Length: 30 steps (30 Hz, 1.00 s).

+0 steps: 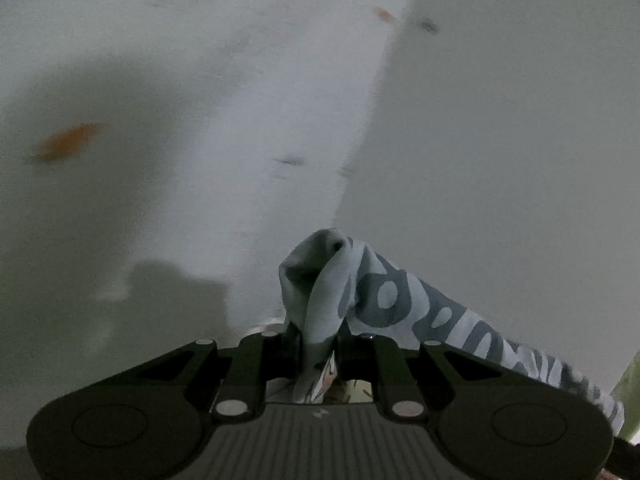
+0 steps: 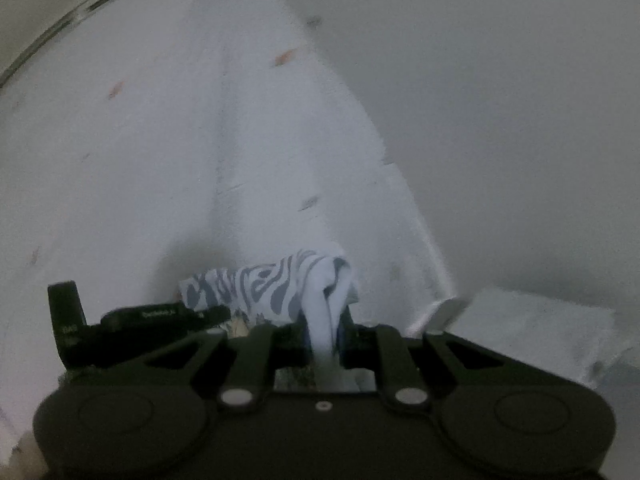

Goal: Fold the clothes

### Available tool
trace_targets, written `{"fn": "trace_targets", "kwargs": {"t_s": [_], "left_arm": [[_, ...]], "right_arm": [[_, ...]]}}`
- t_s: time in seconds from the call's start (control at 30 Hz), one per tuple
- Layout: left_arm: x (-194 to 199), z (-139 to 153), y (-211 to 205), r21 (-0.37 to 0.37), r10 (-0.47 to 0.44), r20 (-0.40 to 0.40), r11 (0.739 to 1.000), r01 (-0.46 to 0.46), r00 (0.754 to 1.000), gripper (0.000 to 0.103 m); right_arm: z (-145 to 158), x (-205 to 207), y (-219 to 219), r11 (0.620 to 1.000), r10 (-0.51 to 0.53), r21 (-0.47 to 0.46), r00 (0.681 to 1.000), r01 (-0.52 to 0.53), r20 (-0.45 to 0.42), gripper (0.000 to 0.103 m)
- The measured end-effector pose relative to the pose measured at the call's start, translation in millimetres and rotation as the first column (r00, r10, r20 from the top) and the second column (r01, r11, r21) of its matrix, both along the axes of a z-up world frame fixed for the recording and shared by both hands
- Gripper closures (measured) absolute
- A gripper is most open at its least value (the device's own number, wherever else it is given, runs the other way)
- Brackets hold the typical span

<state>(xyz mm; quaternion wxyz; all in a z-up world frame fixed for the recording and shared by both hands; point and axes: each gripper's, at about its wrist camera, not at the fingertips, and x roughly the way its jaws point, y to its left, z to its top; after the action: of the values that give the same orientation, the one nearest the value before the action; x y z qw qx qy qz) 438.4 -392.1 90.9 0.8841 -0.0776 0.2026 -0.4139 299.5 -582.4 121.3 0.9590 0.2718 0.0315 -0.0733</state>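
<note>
While clamped, garment (image 1: 320, 308) between gripper (image 1: 318, 344) fingers

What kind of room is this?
Hard to say: likely a plain indoor room. Both views show only bare pale walls meeting in a corner, and a zebra-patterned garment pinched in both grippers.

pale wall (image 1: 500, 128): plain, unmarked, fills the right side of both views. white covered surface (image 1: 248, 92): meets the wall along a slanting edge; blurred. orange marks (image 1: 68, 142): scattered on the surface, one large smear at left, smaller ones (image 2: 284, 57) farther off. dark grey marks (image 1: 290, 161): small, scattered among the orange ones. curved dark rail (image 2: 60, 24): upper left corner of the right view, blurred; what it belongs to cannot be told.
</note>
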Motion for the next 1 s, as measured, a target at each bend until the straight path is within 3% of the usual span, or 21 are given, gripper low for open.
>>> {"fn": "trace_targets", "kwargs": {"t_s": [0.07,0.17,0.23,0.3,0.33,0.37,0.4,0.43,0.47,0.53,0.6,0.67,0.8,0.9,1.0], "left_arm": [[18.8,-3.8,-65.7,0.046,-0.071,0.003,0.996,0.071,0.997,0.087],[51.3,-39.4,-173.2,0.196,-0.151,0.012,0.97,0.146,0.988,0.08],[73.2,-77.0,-241.2,0.336,-0.16,0.023,0.931,0.143,0.987,0.074],[90.9,-104.9,-284.2,0.44,-0.118,0.039,0.894,0.089,0.992,0.076],[97.6,-108.3,-288.5,0.418,-0.096,0.018,0.905,0.079,0.995,0.074],[100.7,-108.0,-283.8,0.362,-0.092,0.0,0.928,0.086,0.996,0.071],[102.8,-107.3,-278.6,0.306,-0.085,-0.013,0.948,0.084,0.996,0.057],[101.5,-105.4,-273.6,0.256,-0.068,-0.004,0.964,0.067,0.998,0.037],[99.2,-105.1,-273.0,0.226,-0.062,0.018,0.972,0.056,0.998,0.029],[94.8,-119.0,-276.2,0.24,-0.067,0.071,0.969,0.048,0.995,0.025],[92.8,-141.0,-283.9,0.294,-0.073,0.11,0.955,0.037,0.991,0.025],[105.8,-175.0,-288.7,0.358,-0.04,0.069,0.934,0.013,0.997,0.024],[133.3,-212.2,-284.6,0.319,0.042,-0.059,0.948,-0.021,0.997,0.02],[138.5,-216.1,-292.2,0.328,0.051,-0.058,0.944,-0.029,0.997,0.017],[141.2,-204.9,-296.2,0.343,0.058,-0.044,0.939,-0.039,0.997,0.017]], "right_arm": [[-12.4,1.8,-37.6,0.994,-0.078,0.073,0.997,0.079,-0.016,0.09],[-49.4,22.3,-88.2,0.967,-0.215,0.115,0.971,0.227,-0.108,0.089],[-84.6,50.6,-117.2,0.932,-0.344,0.024,0.902,0.362,-0.26,0.08],[-112.1,71.9,-134.0,0.877,-0.477,-0.138,0.796,0.461,-0.372,0.08],[-119.2,78.8,-138.7,0.847,-0.53,-0.218,0.747,0.485,-0.401,0.08],[-119.9,81.4,-139.2,0.824,-0.567,-0.276,0.726,0.495,-0.389,0.079],[-117.2,82.2,-137.1,0.804,-0.591,-0.325,0.727,0.498,-0.349,0.069],[-113.9,83.8,-132.6,0.786,-0.606,-0.369,0.733,0.496,-0.308,0.05],[-111.0,87.8,-127.2,0.784,-0.597,-0.395,0.756,0.478,-0.27,0.046],[-113.1,101.8,-123.9,0.817,-0.527,-0.397,0.82,0.417,-0.224,0.046],[-133.4,123.6,-129.5,0.886,-0.421,-0.321,0.87,0.334,-0.258,0.047],[-156.9,144.4,-134.5,0.932,-0.328,-0.254,0.899,0.258,-0.29,0.047],[-194.3,164.0,-127.3,0.901,-0.345,-0.375,0.885,0.219,-0.311,0.044],[-191.4,172.0,-133.3,0.912,-0.336,-0.349,0.879,0.214,-0.339,0.043],[-172.6,184.5,-123.3,0.904,-0.343,-0.383,0.856,0.189,-0.386,0.039]]}}
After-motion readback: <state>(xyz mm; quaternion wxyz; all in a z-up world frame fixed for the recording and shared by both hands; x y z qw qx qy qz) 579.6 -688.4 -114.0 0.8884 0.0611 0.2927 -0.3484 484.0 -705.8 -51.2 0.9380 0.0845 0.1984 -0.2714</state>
